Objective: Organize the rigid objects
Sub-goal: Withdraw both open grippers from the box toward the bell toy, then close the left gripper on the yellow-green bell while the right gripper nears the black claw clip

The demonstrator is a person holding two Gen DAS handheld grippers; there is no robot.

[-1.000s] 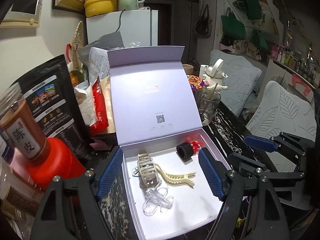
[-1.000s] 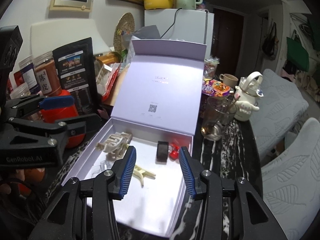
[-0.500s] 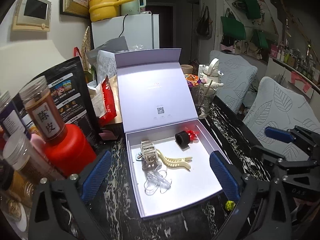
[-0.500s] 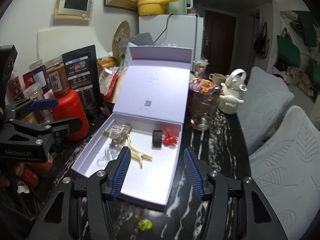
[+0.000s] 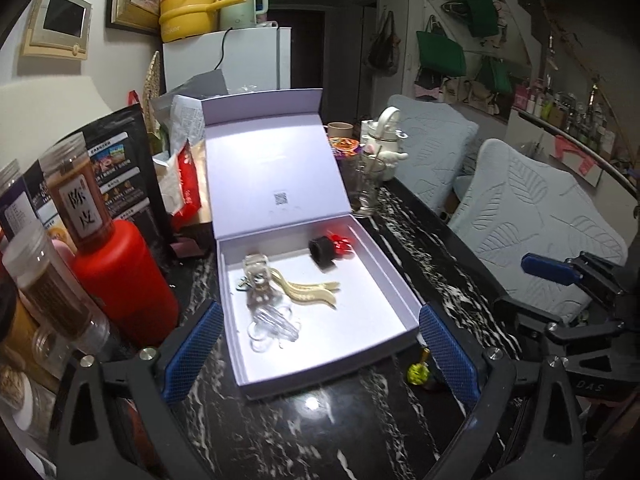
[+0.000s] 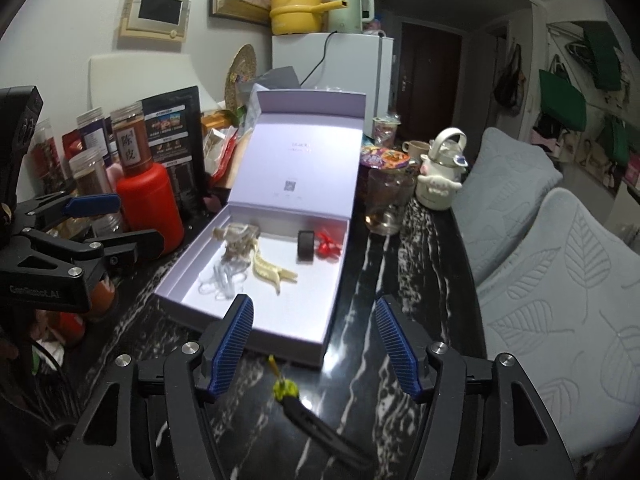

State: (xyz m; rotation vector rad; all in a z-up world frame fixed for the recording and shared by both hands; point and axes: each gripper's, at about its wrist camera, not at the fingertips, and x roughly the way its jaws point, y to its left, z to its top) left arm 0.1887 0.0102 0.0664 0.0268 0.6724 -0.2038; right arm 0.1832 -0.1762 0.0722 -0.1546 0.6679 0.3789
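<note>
On the black marble table (image 6: 360, 364), just this side of the lavender box's (image 6: 280, 344) near wall, there's one straggler: a black clip with a yellow-green bit on top (image 6: 285, 389), lying between the right gripper (image 6: 314, 344) fingers but not touched yet. Those jaws are opening with nothing pinched, so I'd guess it's lining up for that grab. Everything else is already in the box: the cream hair claw (image 5: 308, 290), the beige claw clip (image 5: 259, 276), the clear clips (image 5: 272, 322), the black ring (image 5: 321, 252) and the red clip (image 5: 340, 242) at the far right corner. The lid stands up at the back, which keeps the tray reachable. The left gripper (image 5: 320, 354) is spread wide and empty, straddling the box's near end. A red bottle (image 5: 120, 280) and jars crowd the left side.
</note>
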